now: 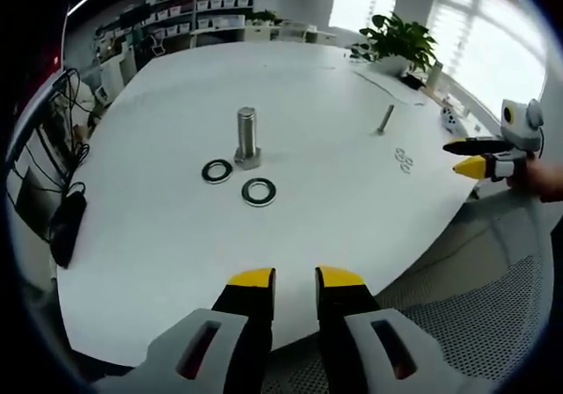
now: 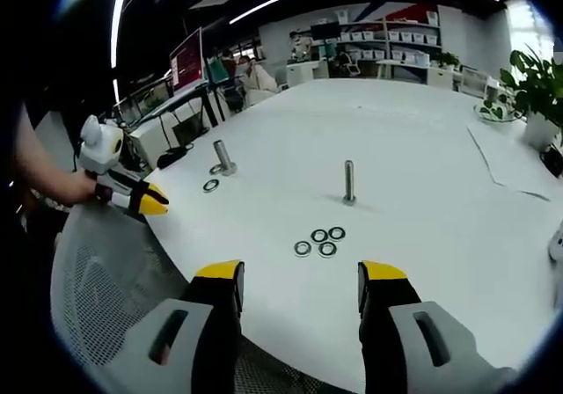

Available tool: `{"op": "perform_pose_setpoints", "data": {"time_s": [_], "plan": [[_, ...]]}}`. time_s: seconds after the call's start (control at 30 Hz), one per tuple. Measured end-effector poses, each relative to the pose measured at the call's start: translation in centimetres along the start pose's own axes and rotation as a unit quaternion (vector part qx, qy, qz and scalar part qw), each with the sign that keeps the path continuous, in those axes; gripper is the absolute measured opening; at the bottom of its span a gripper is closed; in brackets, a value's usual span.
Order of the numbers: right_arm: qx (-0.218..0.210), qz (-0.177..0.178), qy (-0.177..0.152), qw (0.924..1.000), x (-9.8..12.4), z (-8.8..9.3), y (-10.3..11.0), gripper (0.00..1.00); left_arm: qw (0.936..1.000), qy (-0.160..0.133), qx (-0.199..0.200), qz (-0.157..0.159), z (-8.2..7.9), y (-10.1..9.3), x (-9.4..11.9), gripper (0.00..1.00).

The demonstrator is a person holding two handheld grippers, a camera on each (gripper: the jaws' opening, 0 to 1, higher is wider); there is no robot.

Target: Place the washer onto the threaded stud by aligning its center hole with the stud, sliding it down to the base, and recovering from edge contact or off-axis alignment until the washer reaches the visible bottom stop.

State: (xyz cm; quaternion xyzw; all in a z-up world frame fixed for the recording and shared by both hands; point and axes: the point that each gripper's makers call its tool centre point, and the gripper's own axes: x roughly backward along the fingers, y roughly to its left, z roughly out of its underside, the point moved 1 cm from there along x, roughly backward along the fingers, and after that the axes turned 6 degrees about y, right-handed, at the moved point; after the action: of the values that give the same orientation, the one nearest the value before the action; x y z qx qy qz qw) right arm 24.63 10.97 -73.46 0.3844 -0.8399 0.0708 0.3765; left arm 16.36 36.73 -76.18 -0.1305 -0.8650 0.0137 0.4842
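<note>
Office room, big white table (image 1: 352,200). From my left gripper (image 1: 295,280), jaws parted and empty: two large washers (image 1: 216,171) lie flat just beside the thick upright bolt (image 1: 247,135). Further right, the slim threaded stud (image 2: 349,183) stands upright, three small washers (image 2: 319,241) clustered near it (none on it). My right gripper (image 2: 299,275) is wide open, empty.
</note>
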Motion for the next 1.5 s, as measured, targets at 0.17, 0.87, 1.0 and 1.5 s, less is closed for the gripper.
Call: {"op": "perform_pose_setpoints", "data": {"time_s": [0.17, 0.87, 1.0, 1.5], "plan": [[-0.002, 0.002, -0.001, 1.0, 0.0, -0.1, -0.1, 0.55, 0.9999, 0.007, -0.007, 0.006, 0.1, -0.3, -0.1, 0.16], [-0.008, 0.008, -0.012, 0.9999, 0.3, -0.5, -0.5, 0.55, 0.9985, 0.044, -0.024, -0.021, -2.3, 2.3, -1.7, 0.21], [-0.008, 0.009, -0.012, 0.9999, 0.4, -0.5, -0.5, 0.55, 0.9978, 0.046, -0.04, -0.024, -3.5, 2.3, -2.3, 0.24], [-0.009, 0.009, -0.013, 0.9998, 0.4, -0.5, -0.6, 0.55, 0.992, 0.096, -0.067, -0.047, -6.3, 3.8, -4.9, 0.27]]}}
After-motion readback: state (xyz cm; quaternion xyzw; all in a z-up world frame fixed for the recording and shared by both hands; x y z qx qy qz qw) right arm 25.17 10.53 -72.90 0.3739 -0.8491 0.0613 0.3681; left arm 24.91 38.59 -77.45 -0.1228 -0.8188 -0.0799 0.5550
